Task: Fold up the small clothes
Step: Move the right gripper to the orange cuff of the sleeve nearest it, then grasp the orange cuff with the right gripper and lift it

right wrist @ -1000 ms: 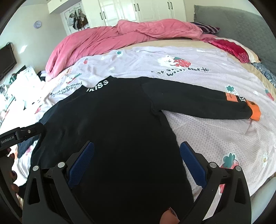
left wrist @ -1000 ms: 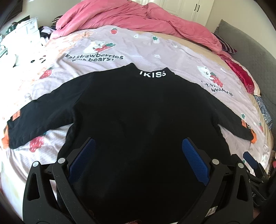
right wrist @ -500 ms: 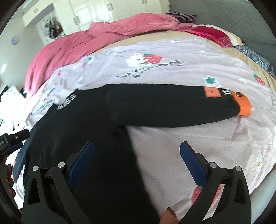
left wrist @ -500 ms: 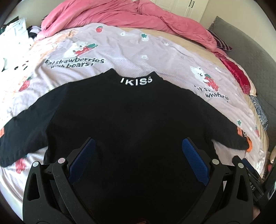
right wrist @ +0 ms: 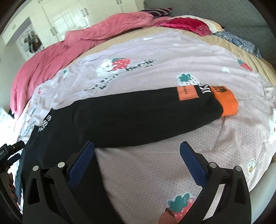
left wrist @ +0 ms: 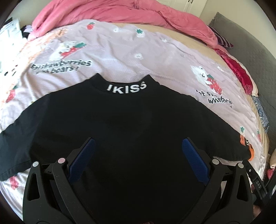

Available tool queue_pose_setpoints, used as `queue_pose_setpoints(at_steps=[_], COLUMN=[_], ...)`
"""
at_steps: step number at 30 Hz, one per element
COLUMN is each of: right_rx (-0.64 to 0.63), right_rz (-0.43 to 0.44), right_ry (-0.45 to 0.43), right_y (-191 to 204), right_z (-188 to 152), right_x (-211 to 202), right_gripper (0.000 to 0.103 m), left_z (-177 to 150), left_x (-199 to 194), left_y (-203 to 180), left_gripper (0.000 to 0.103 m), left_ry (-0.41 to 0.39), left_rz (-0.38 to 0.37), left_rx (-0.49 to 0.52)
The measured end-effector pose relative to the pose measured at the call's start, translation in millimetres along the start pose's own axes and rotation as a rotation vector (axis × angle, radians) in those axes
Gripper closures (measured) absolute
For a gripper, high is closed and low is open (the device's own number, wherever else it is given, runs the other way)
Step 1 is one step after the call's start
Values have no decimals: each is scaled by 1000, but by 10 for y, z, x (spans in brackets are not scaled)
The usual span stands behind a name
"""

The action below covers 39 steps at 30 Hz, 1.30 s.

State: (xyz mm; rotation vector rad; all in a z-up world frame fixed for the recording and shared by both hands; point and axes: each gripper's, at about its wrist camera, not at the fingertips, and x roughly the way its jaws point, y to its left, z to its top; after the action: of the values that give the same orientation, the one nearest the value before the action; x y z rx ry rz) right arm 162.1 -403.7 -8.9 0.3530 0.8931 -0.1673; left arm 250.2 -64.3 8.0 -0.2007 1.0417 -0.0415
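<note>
A small black long-sleeved top (left wrist: 131, 124) with a white "IKISS" collar lies flat, sleeves spread, on a lilac strawberry-print sheet (left wrist: 120, 51). My left gripper (left wrist: 138, 155) is open and empty, above the middle of the top's body. My right gripper (right wrist: 137, 156) is open and empty, above the sheet just in front of the top's right sleeve (right wrist: 138, 118), which ends in an orange cuff (right wrist: 227, 103). The left fingertip sits near the underarm. The left sleeve's end is out of view.
A crumpled pink duvet (left wrist: 120, 12) lies along the far side of the bed. Red and patterned cloths (left wrist: 241, 74) lie at the right edge by a grey headboard (left wrist: 255, 48). White wardrobes (right wrist: 69, 19) stand behind. The bed's near right edge (right wrist: 258, 186) drops off.
My left gripper moved forward over the top toward the collar. My right gripper swung right, from over the top's body to in front of the right sleeve. Both stayed open.
</note>
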Motion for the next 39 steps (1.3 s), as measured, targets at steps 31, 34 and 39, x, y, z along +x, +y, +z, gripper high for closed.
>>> queue_pose_setpoints(at_steps=[31,34,39], right_rx=[512,537,454], right_rz=[-53,-23,33], right_ry=[-95,-123,-222], right_y=[-1359,-1435,-1232], right_z=[519,473,468], right_x=[711,672,461], right_gripper=[32,72,84], left_z=[71,90,108], left_x=[466,402,252], left_y=[596,751,843], left_gripper=[8,8,8], left_ry=[-42,-53,-89], left_rz=[76,69,59], left_rx=[-69,-119,-134])
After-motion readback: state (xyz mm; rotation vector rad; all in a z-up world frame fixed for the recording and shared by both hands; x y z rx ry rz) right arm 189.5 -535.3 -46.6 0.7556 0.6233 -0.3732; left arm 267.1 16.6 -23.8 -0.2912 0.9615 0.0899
